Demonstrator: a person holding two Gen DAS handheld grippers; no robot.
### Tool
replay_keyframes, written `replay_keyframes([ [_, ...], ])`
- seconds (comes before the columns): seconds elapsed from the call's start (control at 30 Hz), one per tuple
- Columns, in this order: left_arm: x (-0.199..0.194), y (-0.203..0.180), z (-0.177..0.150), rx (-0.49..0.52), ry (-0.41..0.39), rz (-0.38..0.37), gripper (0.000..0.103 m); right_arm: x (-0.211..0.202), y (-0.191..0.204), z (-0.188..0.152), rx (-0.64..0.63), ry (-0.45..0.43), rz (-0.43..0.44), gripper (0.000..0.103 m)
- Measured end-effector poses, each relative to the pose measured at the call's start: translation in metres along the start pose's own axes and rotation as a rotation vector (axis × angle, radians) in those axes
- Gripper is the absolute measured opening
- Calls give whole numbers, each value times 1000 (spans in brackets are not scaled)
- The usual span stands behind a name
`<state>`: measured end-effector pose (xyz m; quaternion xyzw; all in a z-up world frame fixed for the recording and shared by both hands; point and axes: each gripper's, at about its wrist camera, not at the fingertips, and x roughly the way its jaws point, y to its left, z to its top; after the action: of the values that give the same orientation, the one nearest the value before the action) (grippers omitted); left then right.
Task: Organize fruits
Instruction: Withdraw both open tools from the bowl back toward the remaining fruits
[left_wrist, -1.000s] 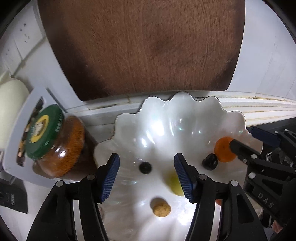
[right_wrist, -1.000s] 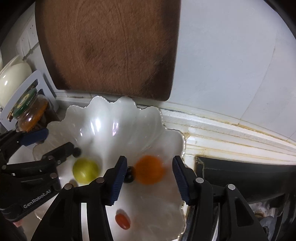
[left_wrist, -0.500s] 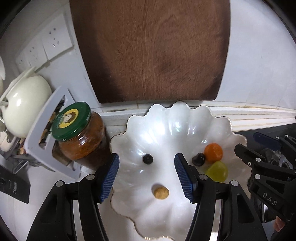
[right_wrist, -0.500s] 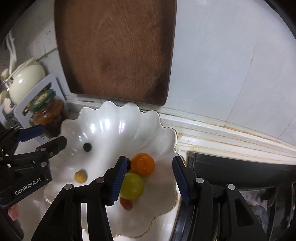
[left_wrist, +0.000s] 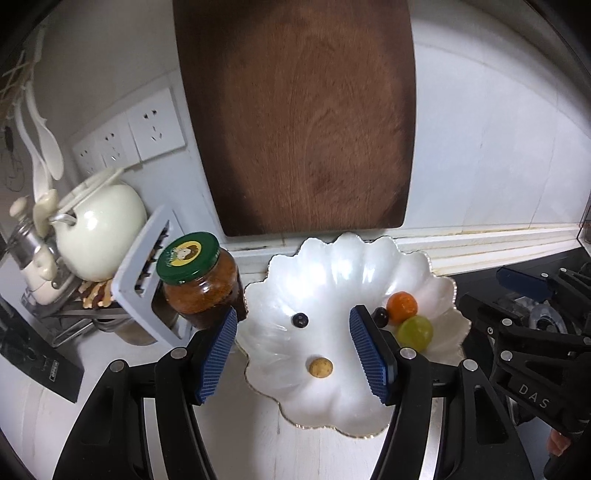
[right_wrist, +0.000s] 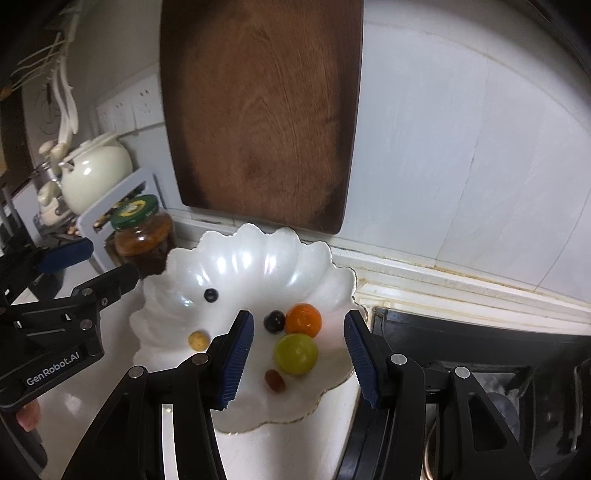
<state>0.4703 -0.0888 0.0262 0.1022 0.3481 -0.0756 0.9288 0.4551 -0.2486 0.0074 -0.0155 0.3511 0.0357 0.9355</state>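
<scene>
Left tool (left_wrist: 293, 354) hanging over dish, jaws spread, gripping nothing. Right tool (right_wrist: 298, 360) likewise spread, empty, fingers flanging green grape (right_wrist: 295, 353).

Fruits sitting in white scalloped dish (right_wrist: 258, 258): orange (right_wrist: 303, 319), dark grape (right_wrist: 274, 321) and green grape touching in cluster at right side; red berry (right_wrist: 274, 380) just beside cluster; blueberry (left_wrist: 300, 319) and tan fruit (left_wrist: 320, 367) lying apart near middle.

Dish resting on white worktop (left_wrist: 236, 435), jar with green lid (left_wrist: 199, 280) beside it, wooden cutting board (left_wrist: 299, 118) leaning on wall behind.
</scene>
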Motion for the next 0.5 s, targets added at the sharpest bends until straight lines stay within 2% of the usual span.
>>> replay_keyframes([
  [0.5,-66,-7,-27,-8,-65,-44,65,-73,7,-29,-19,-89,31,52],
])
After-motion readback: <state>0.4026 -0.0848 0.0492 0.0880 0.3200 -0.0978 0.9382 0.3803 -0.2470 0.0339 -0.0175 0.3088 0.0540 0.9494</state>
